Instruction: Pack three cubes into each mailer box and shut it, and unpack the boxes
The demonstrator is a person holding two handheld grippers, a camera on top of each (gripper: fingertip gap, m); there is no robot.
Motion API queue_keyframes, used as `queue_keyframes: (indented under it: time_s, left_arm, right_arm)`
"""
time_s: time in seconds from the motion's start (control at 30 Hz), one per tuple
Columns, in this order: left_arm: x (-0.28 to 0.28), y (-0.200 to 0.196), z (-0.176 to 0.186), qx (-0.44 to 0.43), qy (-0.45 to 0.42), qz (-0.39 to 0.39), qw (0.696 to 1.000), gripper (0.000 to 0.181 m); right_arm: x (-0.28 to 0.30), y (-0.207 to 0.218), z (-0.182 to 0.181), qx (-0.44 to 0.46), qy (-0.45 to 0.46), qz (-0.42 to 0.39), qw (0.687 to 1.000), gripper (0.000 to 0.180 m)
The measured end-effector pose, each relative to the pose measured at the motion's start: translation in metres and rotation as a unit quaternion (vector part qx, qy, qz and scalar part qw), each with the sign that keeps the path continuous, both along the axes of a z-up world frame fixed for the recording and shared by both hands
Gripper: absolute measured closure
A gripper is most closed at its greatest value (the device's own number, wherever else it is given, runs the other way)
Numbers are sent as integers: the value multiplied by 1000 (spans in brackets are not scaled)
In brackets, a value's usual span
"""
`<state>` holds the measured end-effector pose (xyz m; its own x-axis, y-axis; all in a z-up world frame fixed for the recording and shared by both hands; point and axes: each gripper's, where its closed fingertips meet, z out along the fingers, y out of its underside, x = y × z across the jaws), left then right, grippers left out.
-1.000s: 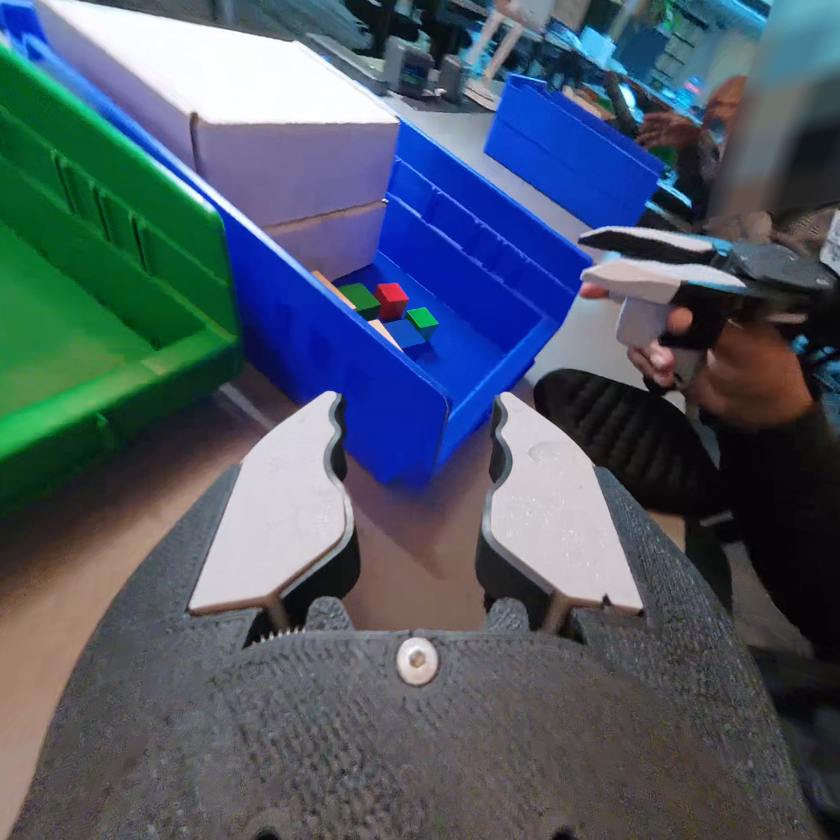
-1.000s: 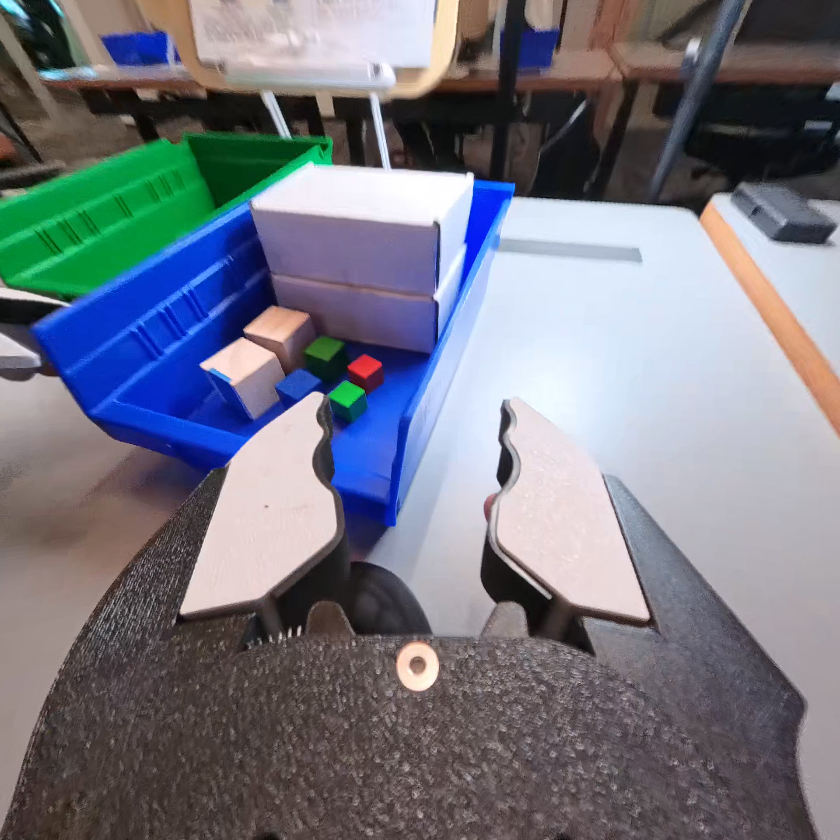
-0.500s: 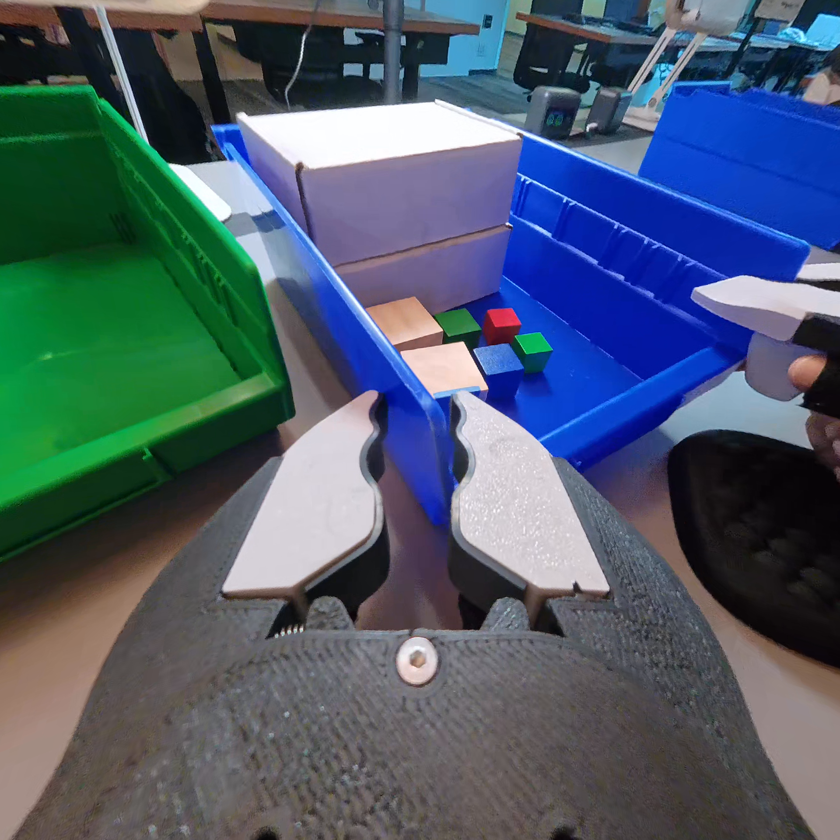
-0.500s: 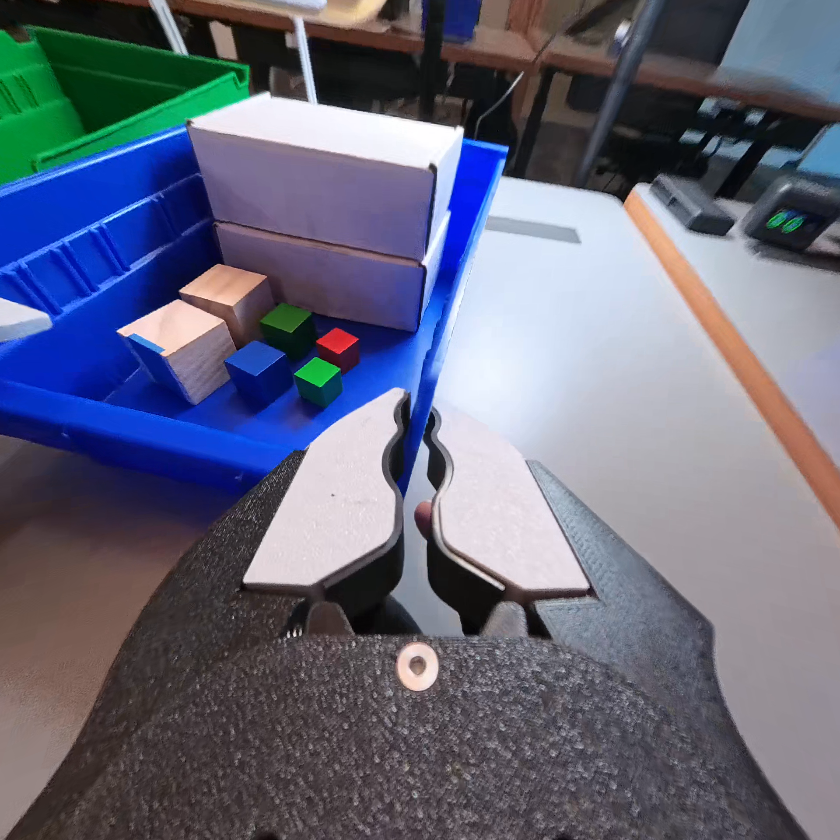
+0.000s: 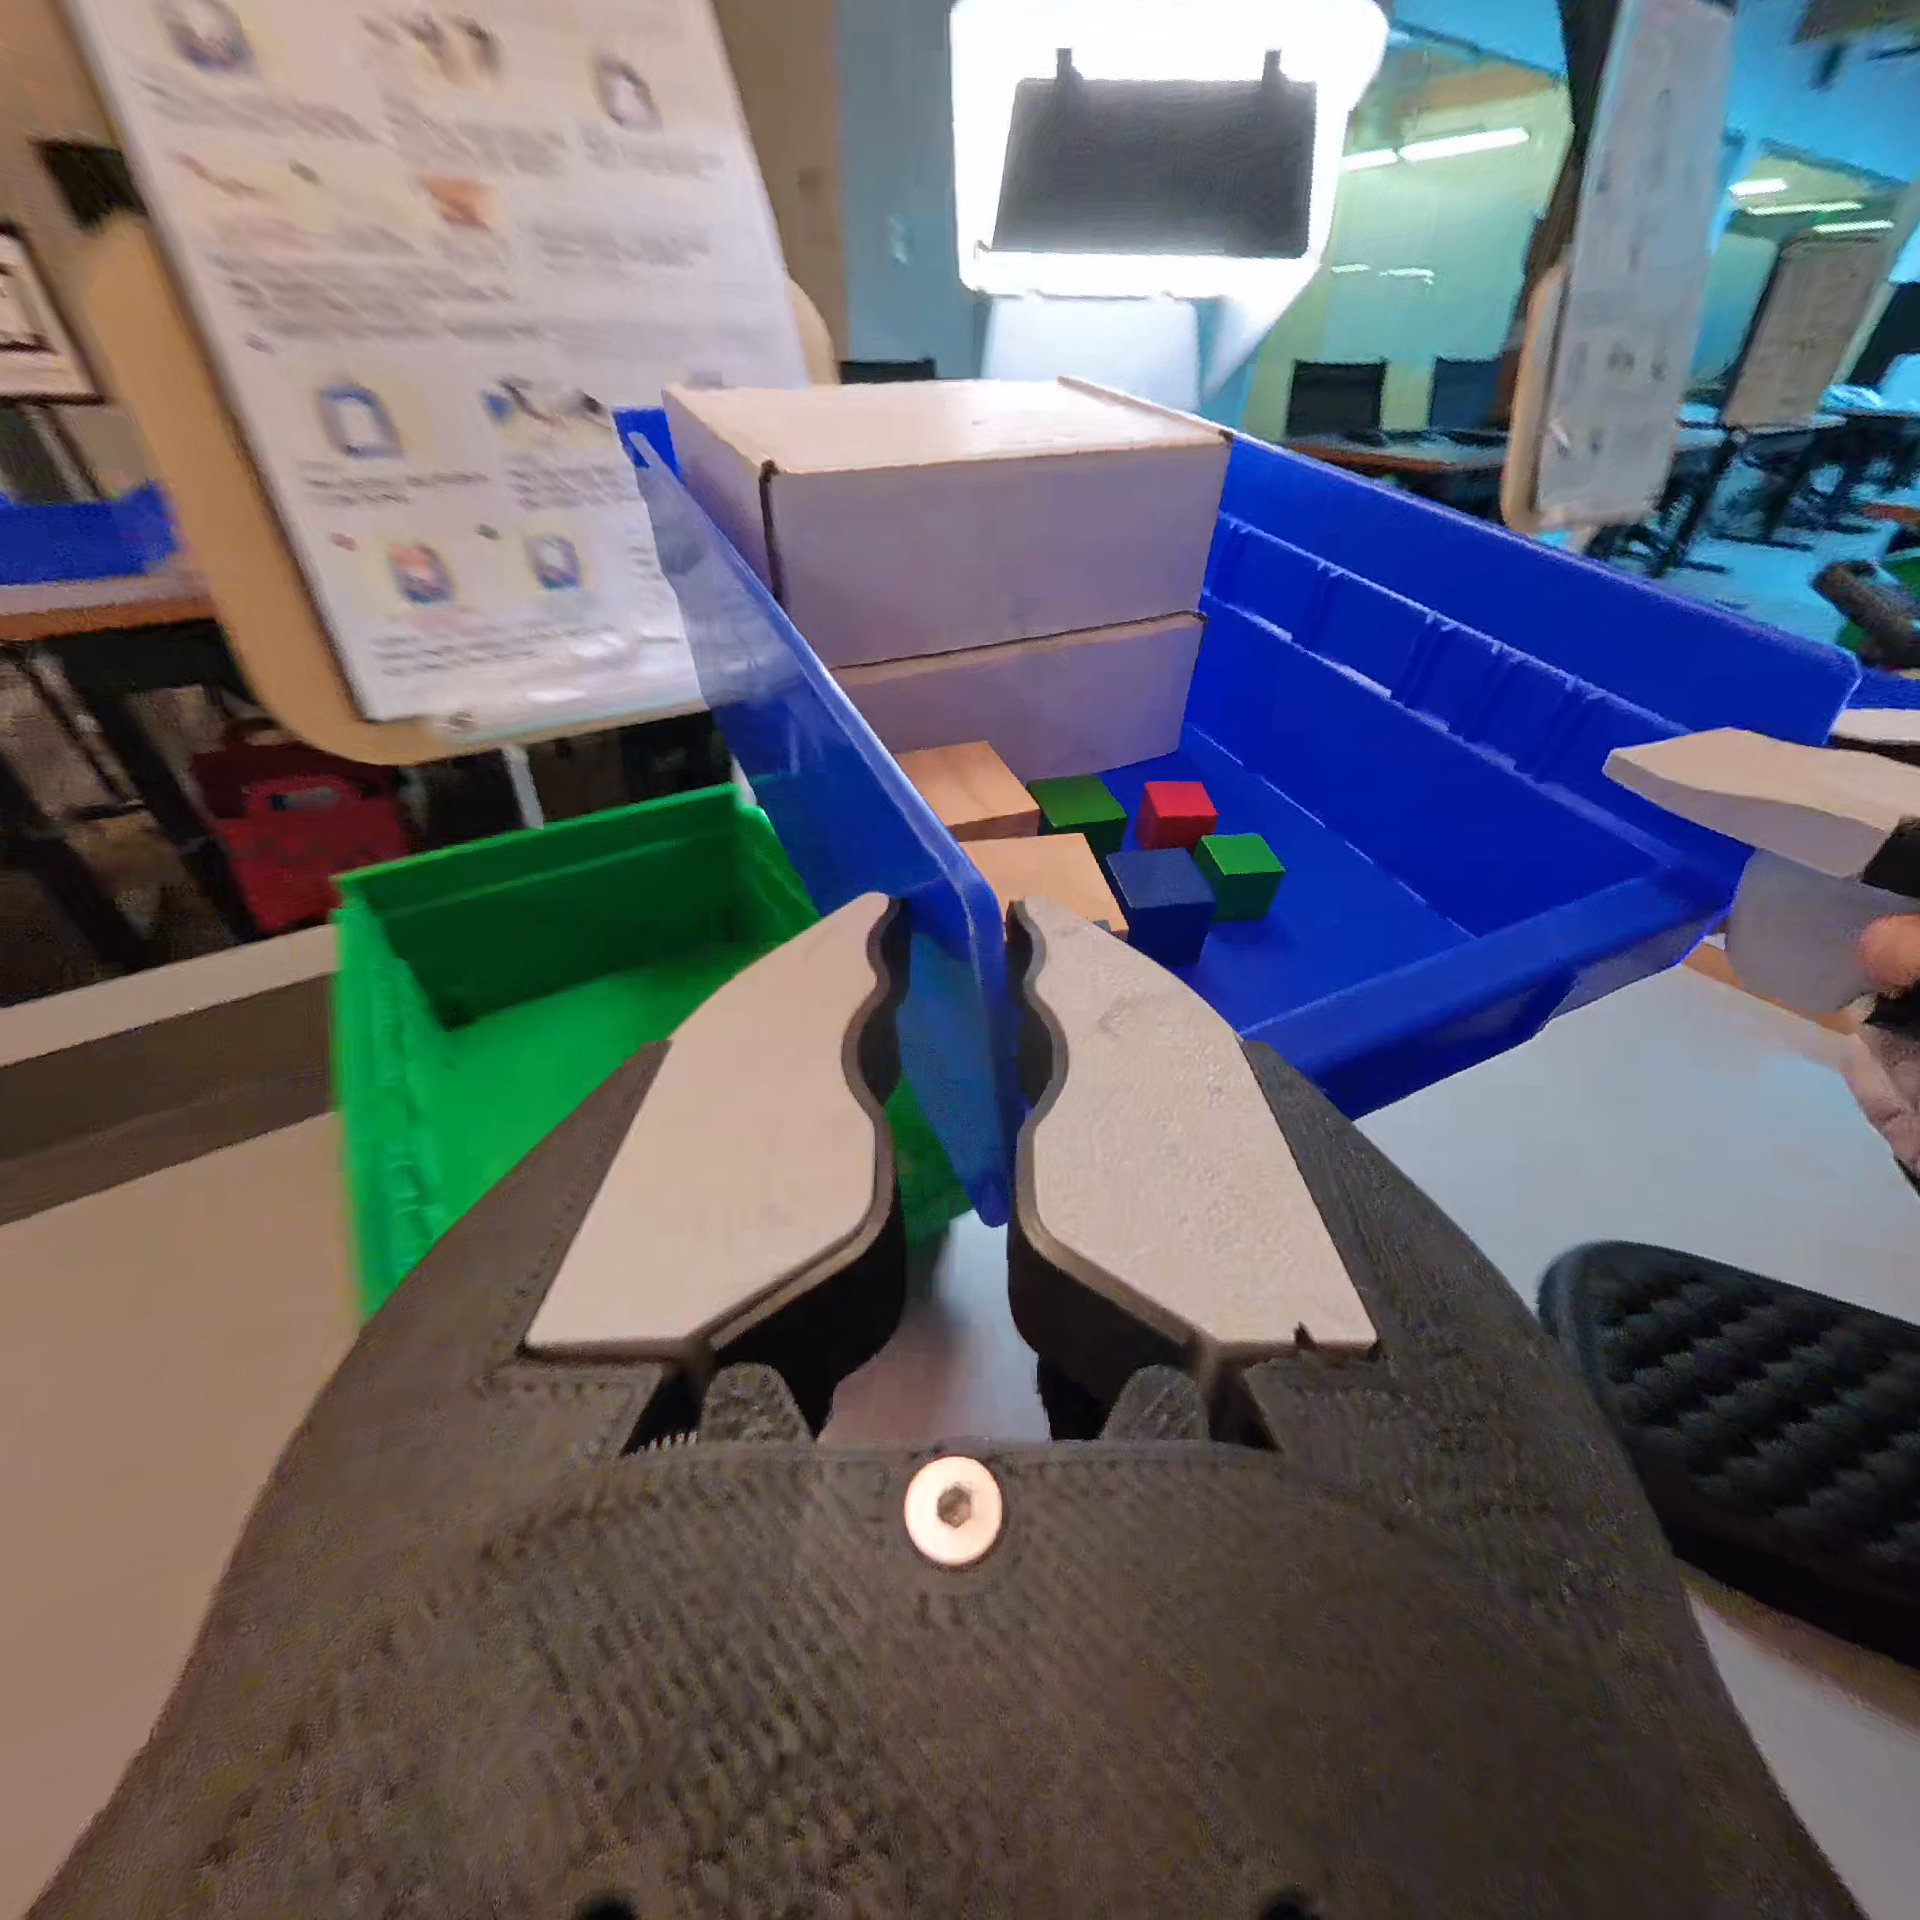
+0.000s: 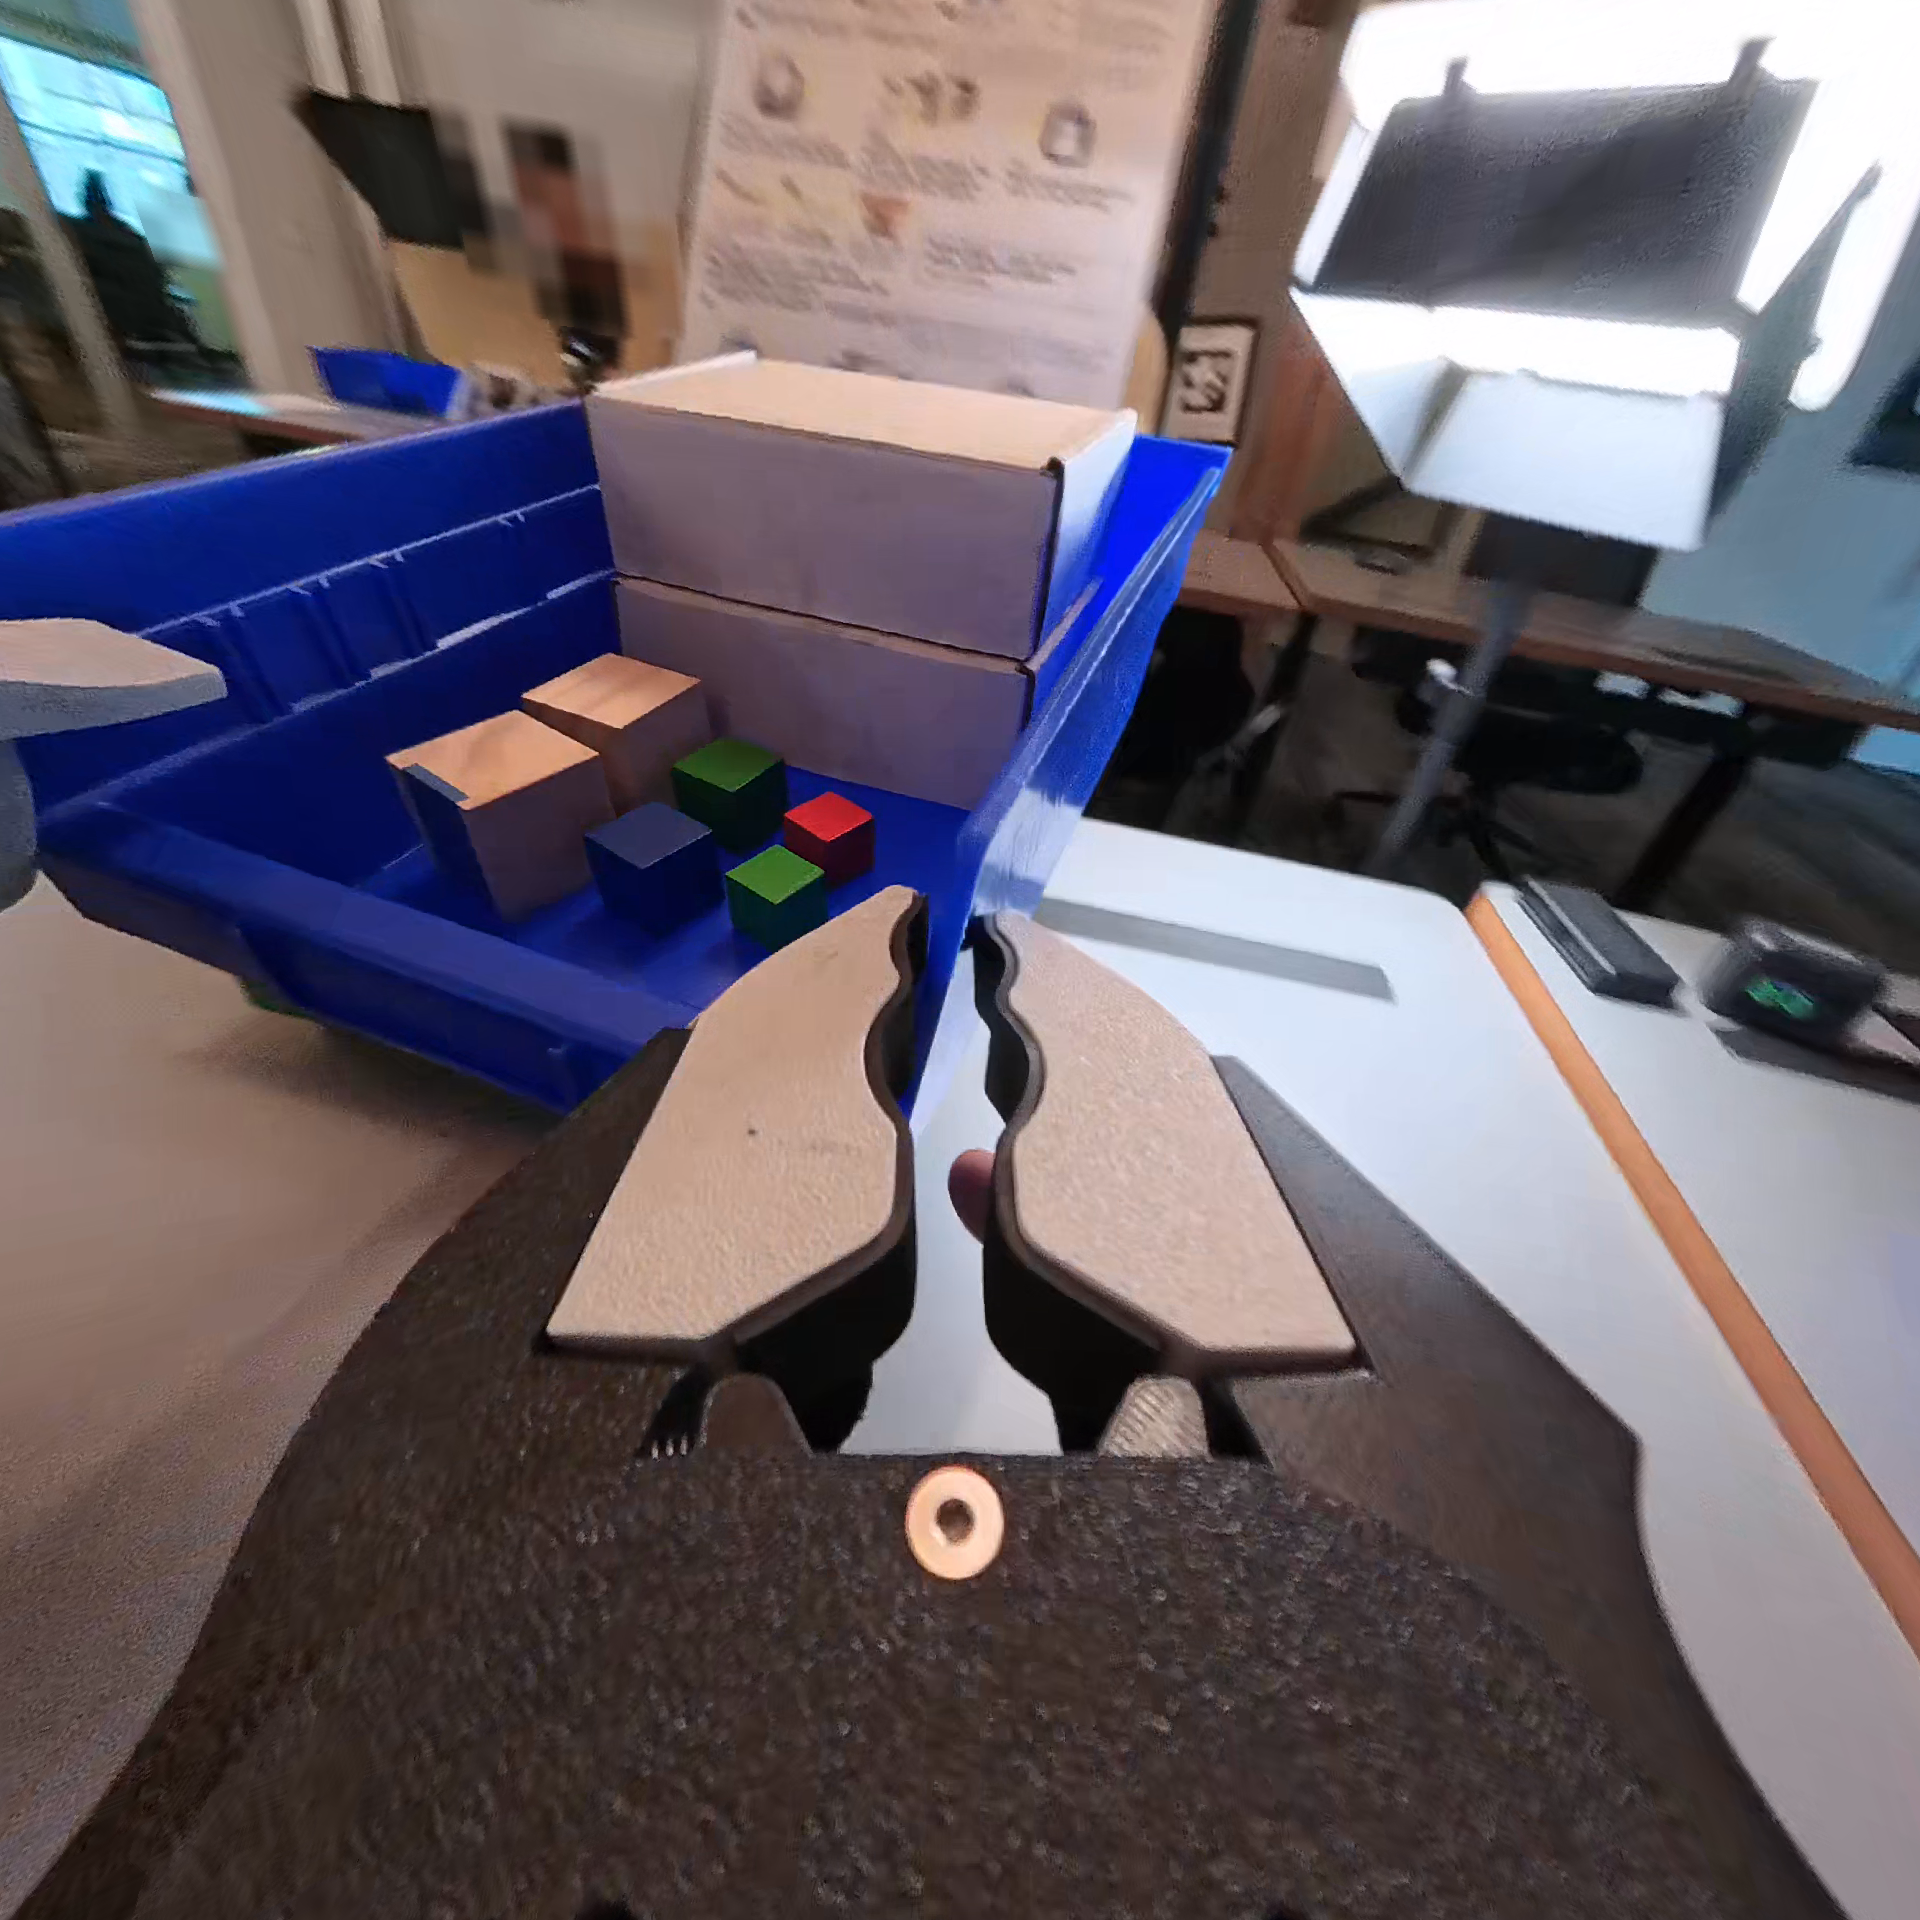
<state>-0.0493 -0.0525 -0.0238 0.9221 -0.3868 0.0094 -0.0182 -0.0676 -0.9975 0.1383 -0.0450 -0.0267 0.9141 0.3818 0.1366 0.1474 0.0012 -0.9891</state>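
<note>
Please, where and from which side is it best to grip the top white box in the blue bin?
Probably grip the top box across its long side faces, coming from above. It stands clear above the blue bin walls, but sits on a second box, so its underside is unreachable.

A green bin (image 5: 540,966) stands on the pale counter (image 6: 1299,1122), against the left outer wall of a blue bin (image 5: 1455,665). Behind them leans a laminated instruction sheet (image 5: 447,343) on a wooden board. A bright studio light (image 6: 1558,312) stands on a stand beyond the counter's far edge. A black mesh pad (image 5: 1756,1434) lies at the right.
</note>
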Motion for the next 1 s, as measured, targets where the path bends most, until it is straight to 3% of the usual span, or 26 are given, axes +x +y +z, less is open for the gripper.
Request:
queue_keyframes:
  time_s: [0.2, 0.33, 0.63, 0.8, 1.0]
  left_arm:
    - [-122, -38, 38, 19, -3, 94, 995, 166]
    - [-200, -67, 32, 13, 2, 159, 987, 167]
    - [-319, -98, -55, -66, -29, 252, 965, 169]
    - [-339, -94, -111, -108, -13, 274, 956, 169]
    - [-335, -83, -134, -95, -13, 263, 960, 169]
  right_arm:
    - [-127, 1, 23, -7, 23, 122, 992, 170]
    - [-213, -5, 13, -19, 29, 183, 983, 170]
    - [-346, -15, -64, -83, 0, 261, 962, 170]
    - [-366, -14, -109, -99, -23, 270, 958, 168]
    - [-360, -5, -138, -97, -52, 257, 960, 168]
